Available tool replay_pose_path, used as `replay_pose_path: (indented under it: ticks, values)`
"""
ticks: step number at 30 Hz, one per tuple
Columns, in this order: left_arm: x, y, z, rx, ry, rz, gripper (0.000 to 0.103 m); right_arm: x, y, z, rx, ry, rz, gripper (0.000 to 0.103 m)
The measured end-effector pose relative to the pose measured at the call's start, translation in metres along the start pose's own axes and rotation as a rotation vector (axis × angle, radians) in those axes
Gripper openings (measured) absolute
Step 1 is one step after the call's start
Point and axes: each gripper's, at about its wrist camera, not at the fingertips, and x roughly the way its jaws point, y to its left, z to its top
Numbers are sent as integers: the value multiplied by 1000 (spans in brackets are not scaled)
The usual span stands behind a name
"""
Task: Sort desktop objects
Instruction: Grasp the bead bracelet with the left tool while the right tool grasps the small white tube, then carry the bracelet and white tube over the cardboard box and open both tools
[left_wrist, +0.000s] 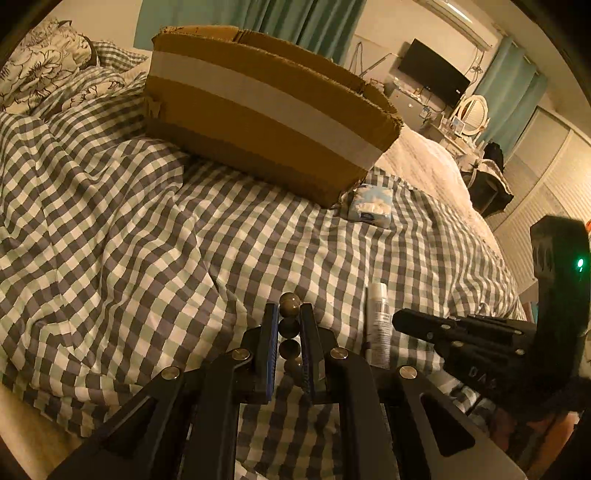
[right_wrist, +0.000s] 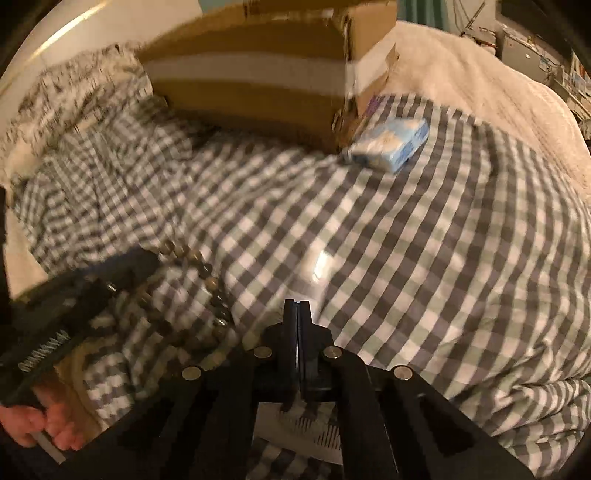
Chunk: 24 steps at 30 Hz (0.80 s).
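The right wrist view is motion-blurred, so fine detail there is unreliable. The right gripper (right_wrist: 297, 306) has its jaws pressed together at the tips with nothing visible between them; a white printed item lies beneath its linkage, mostly hidden and not identifiable. The left gripper (left_wrist: 289, 314) is clamped on a bead string (left_wrist: 289, 325): dark, round, glossy olive-brown beads sit in a line between the two pads, the foremost bead projecting just past the fingertips. The rear beads disappear under the linkage. In the right wrist view the same string runs in a curve over the cloth to the left of the right gripper, its end concealed by the left gripper's body.

Just right of the left gripper's fingers lies a white tube (left_wrist: 378, 325) with dark print, illegible, pointing forward, its near end cut off by the linkage. All rests on a rumpled gingham bedcover (left_wrist: 147, 240).

Farther ahead and to the right lies a blue-and-white tissue pack (left_wrist: 371, 208), flat, touching or just beside the near right corner of a cardboard box (left_wrist: 258, 110). The box stands farthest ahead, open-topped, banded with pale tape; its interior is not visible.
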Motion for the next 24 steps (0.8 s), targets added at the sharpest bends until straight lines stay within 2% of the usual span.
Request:
replay_pose_path:
  ticks: [4, 5, 6, 8, 11, 13, 15, 16, 17, 20, 24]
  values:
    - [4, -1, -5, 6, 25, 17, 11, 5, 2, -3, 24, 33, 0, 1]
    - [8, -1, -8, 9, 36, 33, 11, 9, 3, -4, 33, 46, -4, 5]
    - [11, 0, -11, 6, 46, 42, 11, 15, 5, -6, 29, 63, -13, 16]
    - [19, 3, -13, -2, 67, 54, 11, 25, 9, -8, -15, 77, -54, 28]
    - [35, 6, -16, 0, 98, 80, 11, 36, 14, -6, -66, 77, -79, 30]
    - [45, 8, -19, -2, 121, 88, 11, 36, 11, -6, -49, 62, -66, 30]
    - [48, 12, -19, -27, 133, 65, 11, 32, 6, -5, -31, 45, -53, 23]
    - [46, 15, -18, -49, 135, 41, 11, 28, 4, -5, -18, 26, -47, 17]
    - [42, 20, -18, -94, 133, -3, 11, 19, 0, -3, -4, -2, -34, 2]
    - [26, 26, -15, -165, 101, -81, 11, -4, -8, 4, 26, -63, -5, 0]
    - [2, 8, -8, -107, 42, -129, 11, -23, -15, 7, 68, -103, 48, 0]
